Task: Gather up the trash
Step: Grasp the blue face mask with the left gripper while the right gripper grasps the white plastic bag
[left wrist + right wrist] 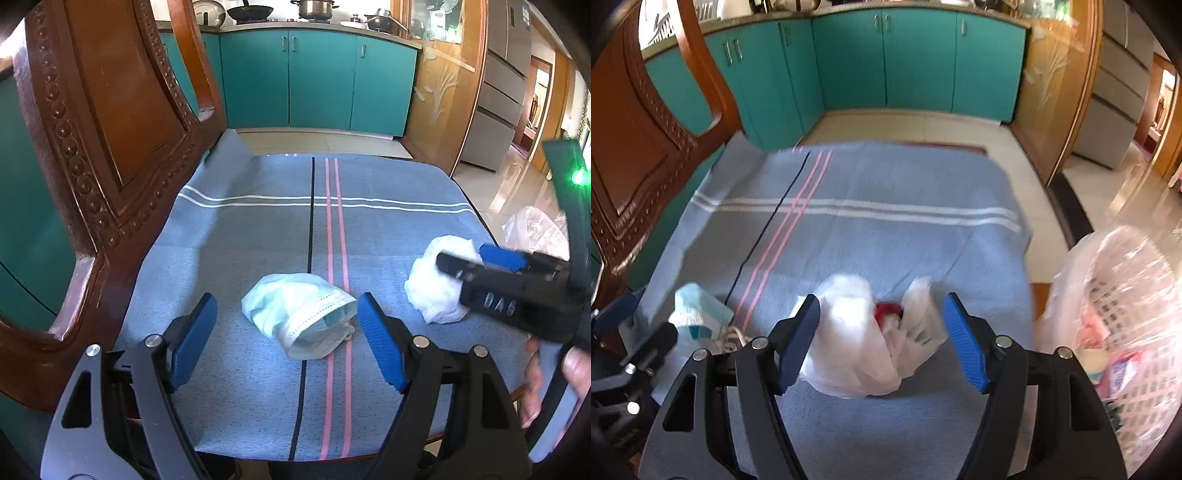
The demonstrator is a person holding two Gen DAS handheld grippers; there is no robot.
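Two grippers over a chair seat with a mask and a white bag on it.

The left gripper (286, 321) has its jaws wide apart, and the crumpled blue face mask (299, 317) lies on the blue cloth (258, 229) between them, with no pad touching it. The right gripper (881, 325) has open jaws too, with the white plastic bag (864, 347) lying between them, and it is hard to tell if the left pad touches it. Something red (886, 310) peeks out of the bag, too hidden to name. The cloth is bare past both things, up to its far edge. The tall wooden chair back (96, 147) closes off the left side. The white basket (1126, 332) with a clear liner sits just past the cloth's right edge, blurry and cut off by the picture's side.
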